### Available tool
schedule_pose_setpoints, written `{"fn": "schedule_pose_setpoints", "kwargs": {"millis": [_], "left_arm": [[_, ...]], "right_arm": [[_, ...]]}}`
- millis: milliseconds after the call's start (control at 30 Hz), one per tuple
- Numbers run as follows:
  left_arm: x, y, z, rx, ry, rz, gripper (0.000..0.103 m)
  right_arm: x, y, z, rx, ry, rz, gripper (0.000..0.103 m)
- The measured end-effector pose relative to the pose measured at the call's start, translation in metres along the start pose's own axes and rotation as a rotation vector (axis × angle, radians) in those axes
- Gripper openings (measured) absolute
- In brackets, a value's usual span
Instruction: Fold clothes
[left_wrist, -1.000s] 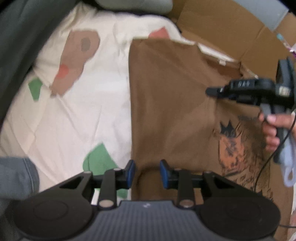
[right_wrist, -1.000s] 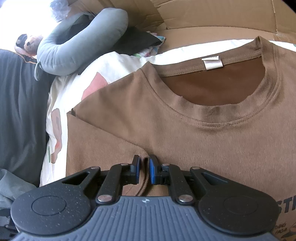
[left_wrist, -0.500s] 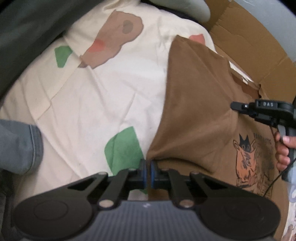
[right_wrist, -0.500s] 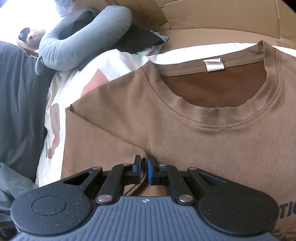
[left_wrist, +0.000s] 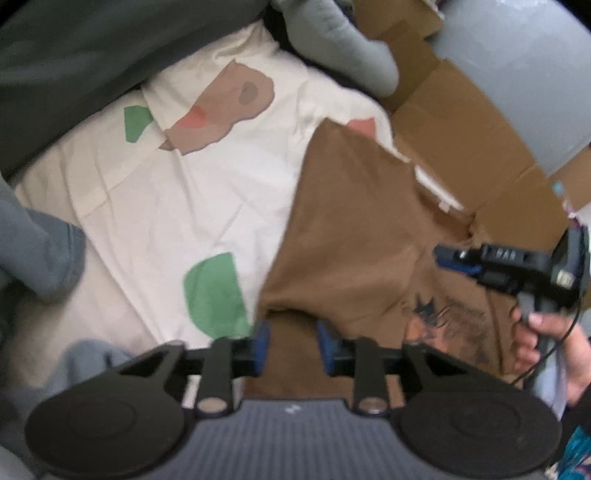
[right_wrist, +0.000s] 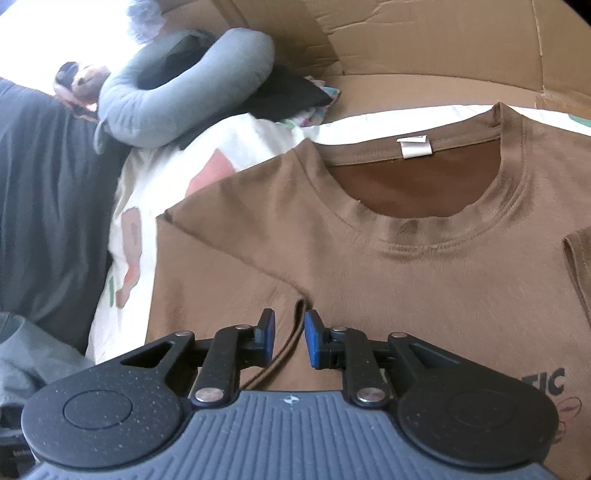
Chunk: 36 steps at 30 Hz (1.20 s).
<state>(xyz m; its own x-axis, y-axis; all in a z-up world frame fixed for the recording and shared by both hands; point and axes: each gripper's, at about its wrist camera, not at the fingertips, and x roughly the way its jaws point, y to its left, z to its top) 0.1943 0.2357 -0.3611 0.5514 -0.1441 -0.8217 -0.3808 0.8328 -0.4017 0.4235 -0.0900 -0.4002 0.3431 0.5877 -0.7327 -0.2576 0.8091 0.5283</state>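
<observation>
A brown T-shirt (left_wrist: 351, 240) with an animal print lies flat on a white sheet, its left side folded inward. My left gripper (left_wrist: 293, 343) hovers over the shirt's lower left corner. Its jaws are opening, and cloth lies under the gap, but the pads do not press it. In the right wrist view the shirt (right_wrist: 406, 277) shows its collar (right_wrist: 424, 236) and white label (right_wrist: 413, 146). My right gripper (right_wrist: 290, 338) is just above the folded sleeve. Its jaws are opening with the sleeve hem running loose between them. The left wrist view shows the right gripper (left_wrist: 443, 256) in a hand (left_wrist: 535, 332).
The white sheet (left_wrist: 166, 203) carries green, brown and pink patches. A grey neck pillow (right_wrist: 177, 107) and dark clothes lie at the far left. Cardboard (right_wrist: 424, 44) lines the far side. Dark grey fabric (left_wrist: 74, 55) borders the sheet. A blue-grey garment (left_wrist: 33, 251) sits at the left edge.
Both grippers pinched the shirt half a second ago and have since parted their jaws. The left gripper rolled and shifted along the shirt's edge. The right one lifted a little.
</observation>
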Motion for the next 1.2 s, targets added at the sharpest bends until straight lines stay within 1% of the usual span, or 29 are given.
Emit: {"fn": "schedule_pose_setpoints", "kwargs": {"millis": [100, 167, 233, 333, 400, 433, 533, 633, 700, 733, 767, 800, 833, 867, 900, 967, 1000, 1100, 1200], "left_arm": [[0.009, -0.005, -0.007, -0.022, -0.031, -0.029, 0.035], [0.018, -0.009, -0.011, -0.017, -0.049, -0.038, 0.049], [0.026, -0.012, -0.016, -0.017, -0.067, -0.047, 0.055], [0.04, -0.009, -0.02, -0.068, -0.074, -0.08, 0.055], [0.048, -0.008, -0.023, -0.087, -0.079, -0.081, 0.055], [0.051, -0.006, -0.025, -0.104, -0.094, -0.097, 0.055], [0.058, -0.003, -0.029, -0.152, -0.138, -0.144, 0.061], [0.064, -0.005, -0.035, -0.162, -0.188, -0.164, 0.061], [0.068, -0.004, -0.038, -0.187, -0.21, -0.206, 0.06], [0.07, -0.004, -0.038, -0.196, -0.211, -0.227, 0.059], [0.072, -0.005, -0.039, -0.206, -0.204, -0.247, 0.054], [0.075, -0.005, -0.04, -0.218, -0.194, -0.266, 0.051], [0.077, -0.005, -0.042, -0.231, -0.174, -0.283, 0.047], [0.08, -0.005, -0.044, -0.245, -0.155, -0.3, 0.038], [0.083, -0.005, -0.045, -0.258, -0.135, -0.316, 0.033], [0.086, -0.004, -0.049, -0.284, -0.103, -0.345, 0.011], [0.086, -0.003, -0.05, -0.296, -0.096, -0.352, 0.006], [0.085, 0.001, -0.053, -0.329, -0.076, -0.373, 0.006], [0.081, 0.001, -0.053, -0.318, -0.047, -0.371, 0.006]], "right_arm": [[-0.006, 0.004, -0.005, -0.027, 0.012, 0.012, 0.02], [-0.009, 0.006, -0.008, -0.052, 0.024, 0.017, 0.02], [-0.011, 0.009, -0.01, -0.073, 0.039, 0.028, 0.02], [-0.013, 0.009, -0.014, -0.088, 0.047, 0.038, 0.02], [-0.013, 0.007, -0.016, -0.084, 0.051, 0.044, 0.02], [-0.011, 0.007, -0.017, -0.077, 0.052, 0.045, 0.02], [-0.004, 0.005, -0.019, -0.06, 0.055, 0.049, 0.02], [0.002, 0.005, -0.022, -0.043, 0.051, 0.061, 0.02], [0.007, 0.007, -0.023, -0.035, 0.051, 0.068, 0.02], [0.009, 0.008, -0.024, -0.033, 0.051, 0.071, 0.02], [0.011, 0.008, -0.024, -0.03, 0.051, 0.075, 0.02], [0.013, 0.009, -0.025, -0.028, 0.051, 0.078, 0.02], [0.016, 0.01, -0.025, -0.026, 0.052, 0.077, 0.02], [0.019, 0.011, -0.025, -0.025, 0.054, 0.072, 0.02], [0.022, 0.011, -0.025, -0.024, 0.056, 0.067, 0.02], [0.027, 0.011, -0.025, -0.021, 0.057, 0.057, 0.02], [0.029, 0.01, -0.025, -0.019, 0.059, 0.053, 0.02], [0.031, 0.008, -0.024, -0.016, 0.056, 0.048, 0.02], [0.031, 0.007, -0.024, -0.013, 0.052, 0.045, 0.02]]}}
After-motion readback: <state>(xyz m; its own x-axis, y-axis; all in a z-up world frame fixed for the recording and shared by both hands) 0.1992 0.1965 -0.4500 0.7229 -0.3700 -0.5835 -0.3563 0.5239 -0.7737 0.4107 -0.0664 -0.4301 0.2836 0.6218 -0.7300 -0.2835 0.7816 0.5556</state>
